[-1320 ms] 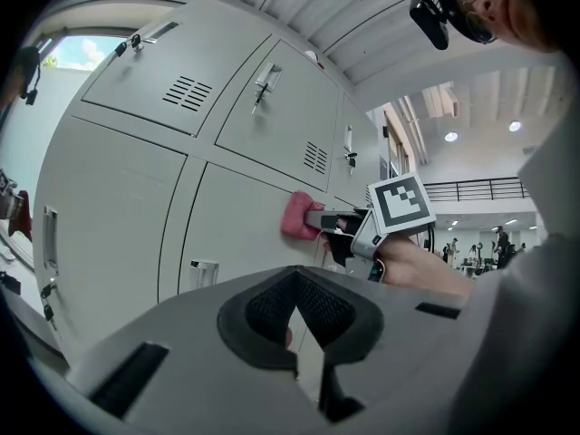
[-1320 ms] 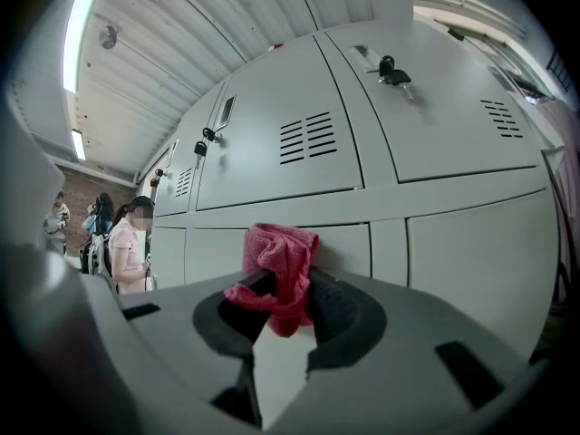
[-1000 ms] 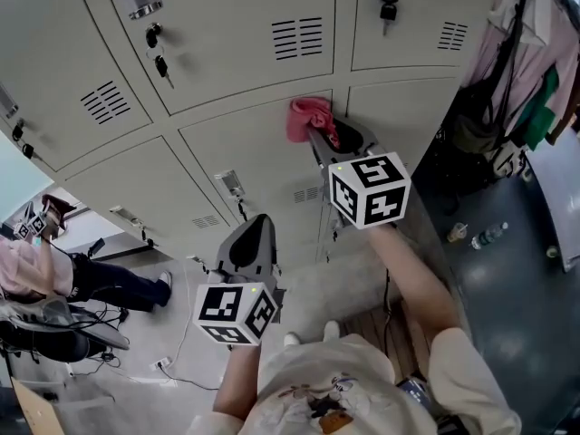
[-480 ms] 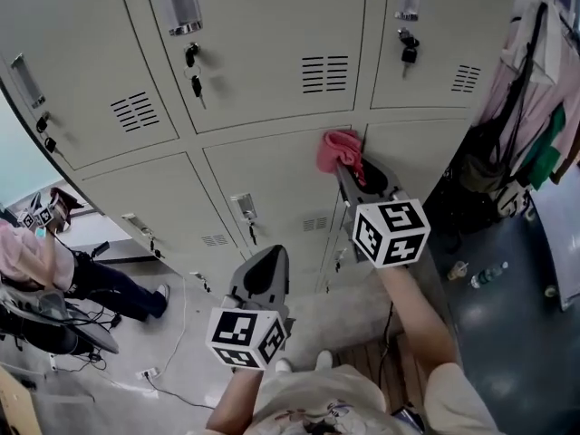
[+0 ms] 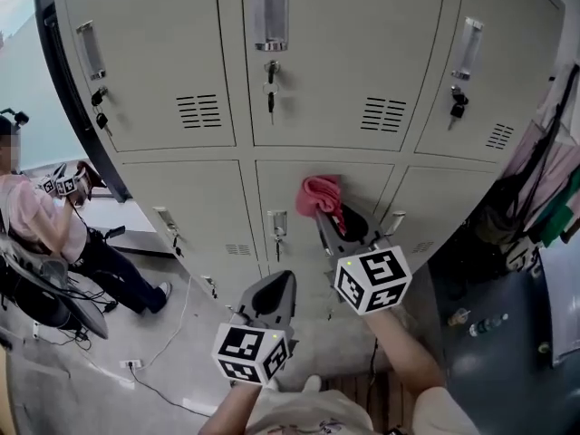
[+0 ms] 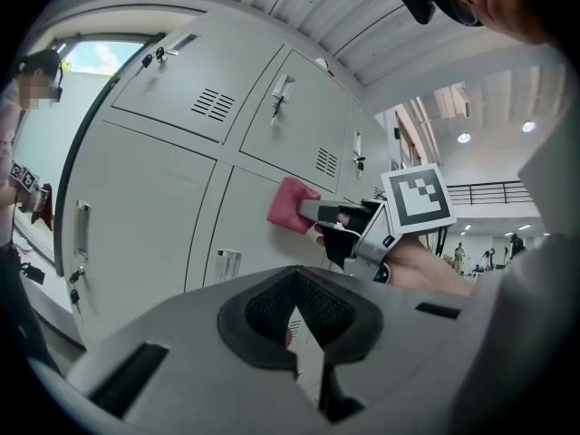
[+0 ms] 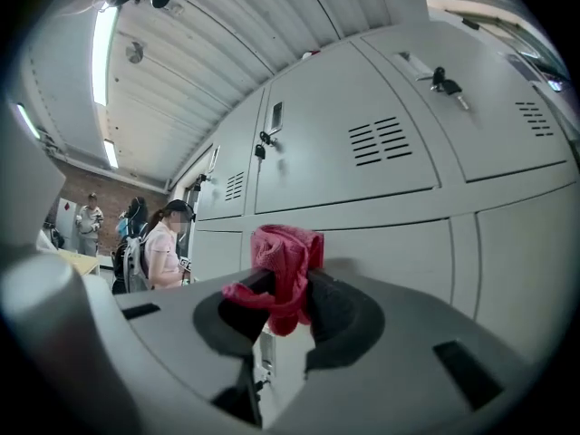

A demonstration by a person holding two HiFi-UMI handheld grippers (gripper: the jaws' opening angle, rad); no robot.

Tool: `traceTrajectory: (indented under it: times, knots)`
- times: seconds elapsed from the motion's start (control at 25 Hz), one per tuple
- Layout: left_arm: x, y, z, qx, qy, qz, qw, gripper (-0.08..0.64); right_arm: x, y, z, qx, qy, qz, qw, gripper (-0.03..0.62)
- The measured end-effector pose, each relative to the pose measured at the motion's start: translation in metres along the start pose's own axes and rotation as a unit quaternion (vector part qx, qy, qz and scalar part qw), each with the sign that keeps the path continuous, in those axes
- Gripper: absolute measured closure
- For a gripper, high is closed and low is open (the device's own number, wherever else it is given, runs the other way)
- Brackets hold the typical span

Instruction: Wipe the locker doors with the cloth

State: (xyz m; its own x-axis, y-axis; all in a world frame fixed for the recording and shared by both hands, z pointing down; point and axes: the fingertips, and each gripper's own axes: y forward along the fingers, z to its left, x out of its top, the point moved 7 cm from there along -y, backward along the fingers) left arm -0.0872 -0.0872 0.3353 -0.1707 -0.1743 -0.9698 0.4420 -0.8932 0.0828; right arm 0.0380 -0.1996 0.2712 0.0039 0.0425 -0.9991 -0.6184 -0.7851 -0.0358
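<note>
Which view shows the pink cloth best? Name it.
The right gripper view: the cloth sits central, pinched in the jaws of the right gripper. The head view shows it small from above; the left gripper view, small from the side.

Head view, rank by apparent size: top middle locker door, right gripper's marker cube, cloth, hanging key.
1. Locker door
2. Marker cube, inflated by nearness to the camera
3. Cloth
4. Key

Bright ceiling strip lights (image 7: 101, 43); fisheye-bent edges, dark corners.
</note>
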Motion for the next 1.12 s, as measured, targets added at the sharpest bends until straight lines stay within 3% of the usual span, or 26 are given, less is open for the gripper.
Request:
traceTrajectory:
  times: [0.36,0.72,1.12]
  knots:
    - [0.000,-0.027,0.018,0.036,-0.006,-0.007,0.9993,0.555,-0.031,0.055,0.051,0.056,0.005,0.025,0.998,0.492]
    - [0.000,-0.042,0.030,0.062,-0.009,-0.012,0.9980,0.554,-0.044,0.077,0.059,0.042,0.003,0.033,0.999,0.492]
    - [0.002,-0.035,0.028,0.055,-0.009,-0.013,0.9984,0.554,-0.044,0.077,0.050,0.036,0.008,0.035,0.999,0.491]
